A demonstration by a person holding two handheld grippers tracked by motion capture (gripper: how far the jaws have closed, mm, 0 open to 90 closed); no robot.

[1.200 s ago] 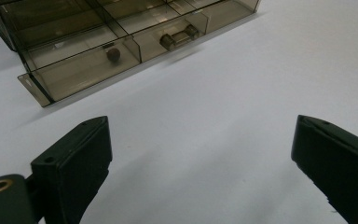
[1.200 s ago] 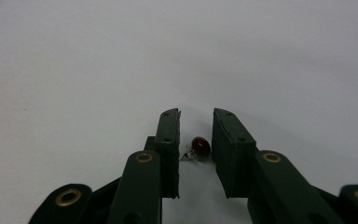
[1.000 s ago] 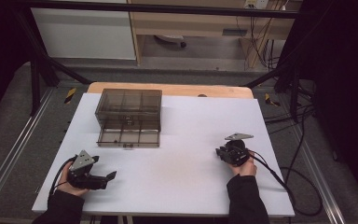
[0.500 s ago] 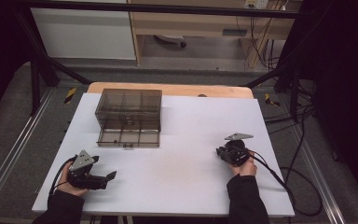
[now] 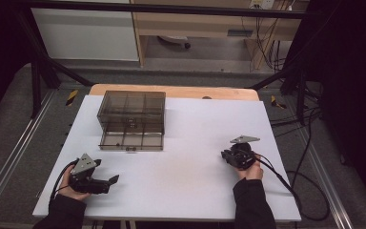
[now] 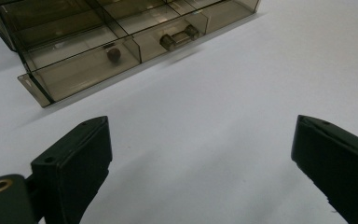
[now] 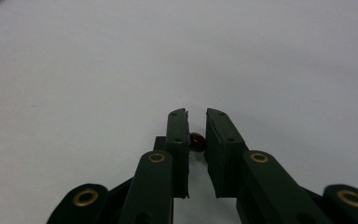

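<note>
My right gripper [image 7: 196, 114] is shut on a small dark red bead [image 7: 196, 141], pinched between its pads just above the white table [image 5: 190, 143]. In the high view the right gripper [image 5: 225, 155] rests at the table's right side and points left. At the front left, my left gripper [image 5: 107, 171] lies on the table, open, with nothing between its jaws [image 6: 200, 126]. A smoky clear drawer box [image 5: 131, 106] stands at the back left, its lowest drawer [image 5: 131, 141] pulled out. One drawer compartment holds a small brown bead [image 6: 113, 53].
A short cylindrical handle [image 6: 179, 37] sits at the drawer's front wall. Black cables [image 5: 286, 183] trail from the right gripper over the table's right edge. Dark frame bars and floor rails surround the table. White table surface lies between the two grippers.
</note>
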